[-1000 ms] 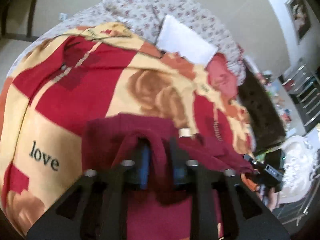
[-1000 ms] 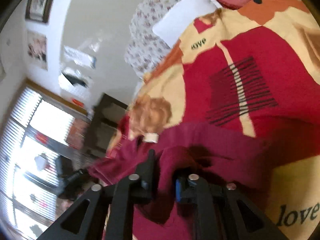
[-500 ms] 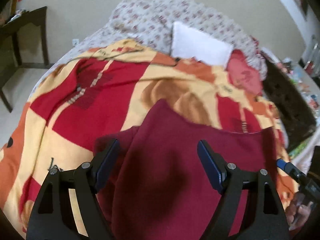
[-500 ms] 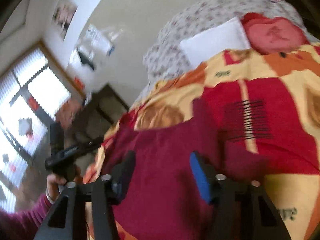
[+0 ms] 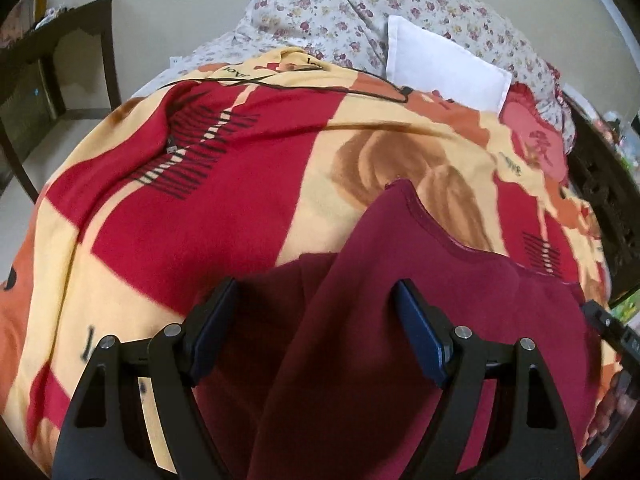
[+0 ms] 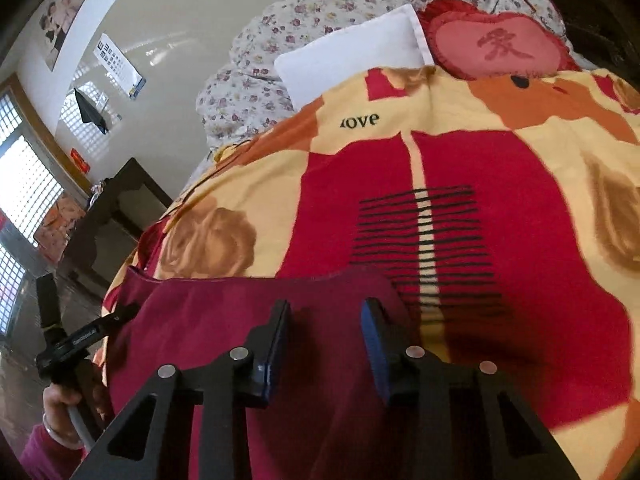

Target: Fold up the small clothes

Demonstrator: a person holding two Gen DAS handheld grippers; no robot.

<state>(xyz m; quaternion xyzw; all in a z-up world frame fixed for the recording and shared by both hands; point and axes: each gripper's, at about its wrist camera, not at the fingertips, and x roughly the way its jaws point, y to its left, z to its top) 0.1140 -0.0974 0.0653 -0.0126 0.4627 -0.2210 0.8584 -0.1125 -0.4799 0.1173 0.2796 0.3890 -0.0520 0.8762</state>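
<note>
A dark red garment (image 5: 400,300) lies spread on the red and yellow blanket (image 5: 224,184) of the bed. Its neckline faces away, toward the pillows. My left gripper (image 5: 316,292) is open and empty, hovering just above the garment. In the right wrist view the same garment (image 6: 224,320) lies flat with a straight far edge. My right gripper (image 6: 325,310) is open and empty above it. The left gripper and the hand holding it (image 6: 68,344) show at the left of the right wrist view.
A white pillow (image 5: 444,60), a floral quilt (image 5: 360,4) and a red heart cushion (image 6: 496,44) lie at the head of the bed. A thin black cable (image 5: 304,88) lies across the blanket. A dark wooden table (image 5: 56,64) stands left of the bed.
One second ago both grippers were shut on bunched folds of the garment. Both have opened and let go, and the garment now lies flat on the blanket.
</note>
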